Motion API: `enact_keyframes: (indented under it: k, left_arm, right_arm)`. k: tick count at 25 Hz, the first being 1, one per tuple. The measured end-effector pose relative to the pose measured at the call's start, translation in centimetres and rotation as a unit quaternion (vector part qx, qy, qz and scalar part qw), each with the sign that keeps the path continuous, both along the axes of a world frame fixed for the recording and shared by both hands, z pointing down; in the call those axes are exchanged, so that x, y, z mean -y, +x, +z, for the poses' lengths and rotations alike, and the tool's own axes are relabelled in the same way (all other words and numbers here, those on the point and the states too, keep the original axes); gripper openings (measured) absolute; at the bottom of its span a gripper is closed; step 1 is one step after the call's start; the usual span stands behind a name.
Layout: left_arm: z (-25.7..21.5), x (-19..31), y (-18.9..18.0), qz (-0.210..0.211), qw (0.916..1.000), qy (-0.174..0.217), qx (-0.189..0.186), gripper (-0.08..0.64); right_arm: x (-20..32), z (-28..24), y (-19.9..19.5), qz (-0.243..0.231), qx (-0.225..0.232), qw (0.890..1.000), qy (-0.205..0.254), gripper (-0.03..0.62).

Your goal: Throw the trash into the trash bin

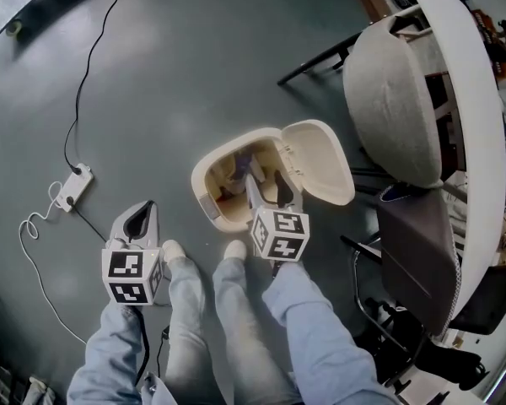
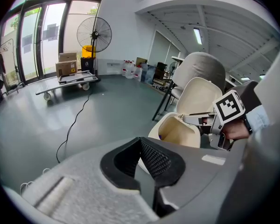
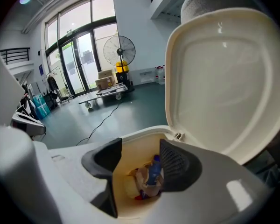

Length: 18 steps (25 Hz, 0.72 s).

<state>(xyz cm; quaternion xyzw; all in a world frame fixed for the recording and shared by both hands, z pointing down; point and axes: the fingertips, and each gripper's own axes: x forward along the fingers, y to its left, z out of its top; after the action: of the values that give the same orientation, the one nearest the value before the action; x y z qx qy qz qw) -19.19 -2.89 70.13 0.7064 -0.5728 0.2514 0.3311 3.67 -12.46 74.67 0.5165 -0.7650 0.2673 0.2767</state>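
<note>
Where the right gripper [image 3: 139,149] is held over the mouth of the cream trash bin [image 1: 211,212], its jaws are spread wide and nothing is clasped between them; the trash [image 3: 148,178], a crumpled heap with a blue piece in it, is seen through the gap, lying at the bottom of the bin.

Hinged lid [image 1: 320,160]: stood open, tipped back on the side away from the person; its pale inner face is shown large in the right gripper view only.

Left gripper [image 2: 140,141]: jaws closed tip to tip, empty; held low on the person's left, well apart from the bin, above the grey floor [image 1: 194,66].

Contents of the bin are shown clearly by the right gripper view; in the head view they are partly covered by the right gripper's jaws; in the left gripper view only the bin's inner wall is shown, with the right gripper and its marker cube [image 2: 230,105] at the rim.

Power strip [image 1: 76,186] with its cable, on the floor left of the bin, and the person's shoes [image 1: 174,249], near the bin, are recorded in the head view alone.

Pedestal fan [image 2: 94,33] and flat trolley [image 2: 67,80] loaded with cardboard boxes are shown in both gripper views only.

Upholstered chair [image 1: 396,99]: right of the bin, beside a white table [image 1: 476,116].
</note>
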Motion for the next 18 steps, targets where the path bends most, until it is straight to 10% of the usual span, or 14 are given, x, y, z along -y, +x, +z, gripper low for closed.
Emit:
enact_keyframes:
  k: [18]
  left_arm:
    - [-23.6, 1.1, 4.7, 0.023, 0.9926, 0.118, -0.015, 0.009]
  right_arm:
    - [-5.9, -22.0, 4.2, -0.068, -0.032, 0.997, 0.004, 0.005]
